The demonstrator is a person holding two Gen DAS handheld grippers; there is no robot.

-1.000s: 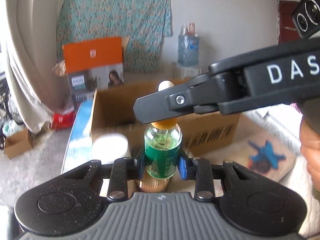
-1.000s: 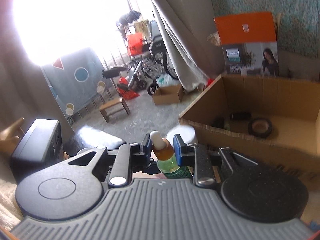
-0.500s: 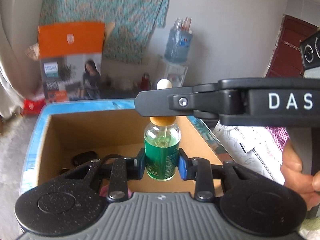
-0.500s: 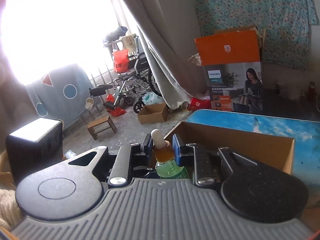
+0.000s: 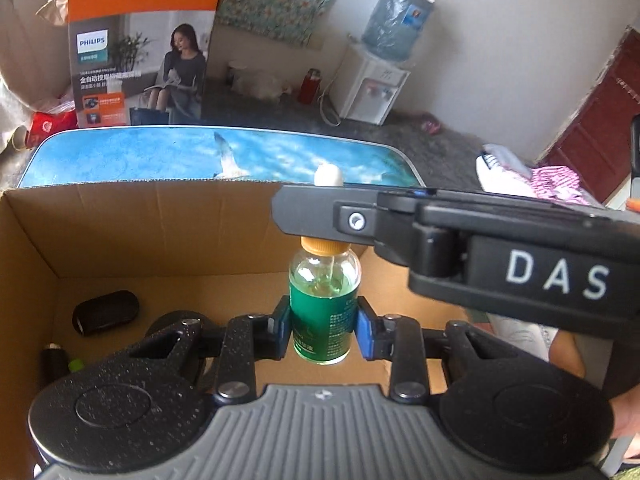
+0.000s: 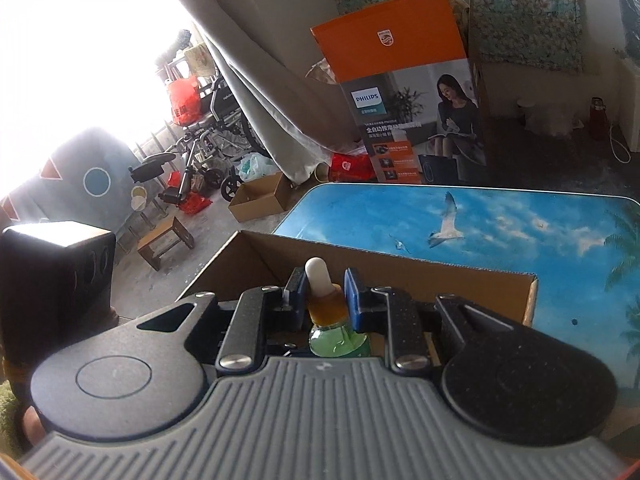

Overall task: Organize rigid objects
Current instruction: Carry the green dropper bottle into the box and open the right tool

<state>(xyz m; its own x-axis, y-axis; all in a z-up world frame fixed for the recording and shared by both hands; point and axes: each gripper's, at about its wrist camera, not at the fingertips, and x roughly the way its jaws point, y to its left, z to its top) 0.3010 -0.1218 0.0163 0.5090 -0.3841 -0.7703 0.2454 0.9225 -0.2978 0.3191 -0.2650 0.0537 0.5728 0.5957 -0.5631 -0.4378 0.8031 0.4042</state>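
1. Left wrist view: left tool (image 5: pixel 323 326) pinches the dropper bottle (image 5: pixel 324 304) round its green body, bottle upright. Right tool (image 5: pixel 316 220) comes in from the right and clamps the bottle's neck, just above the orange collar, white bulb poking out over it.
2. Change vs a sec ago: bottle was short of the cardboard box (image 5: pixel 160 232), in front of its near wall; now it hangs over the open inside. Box holds a dark oval item (image 5: pixel 106 312) and a small dark cylinder (image 5: pixel 54 362) at left.
3. Right wrist view: right tool (image 6: pixel 323 296) pressed together on the bottle (image 6: pixel 326 308) collar; box rim (image 6: pixel 400 264) right behind, blue seagull-print table (image 6: pixel 500 232) beyond.
4. Meaning: carry looks done; prob next is lower + let go, clear of the other items.
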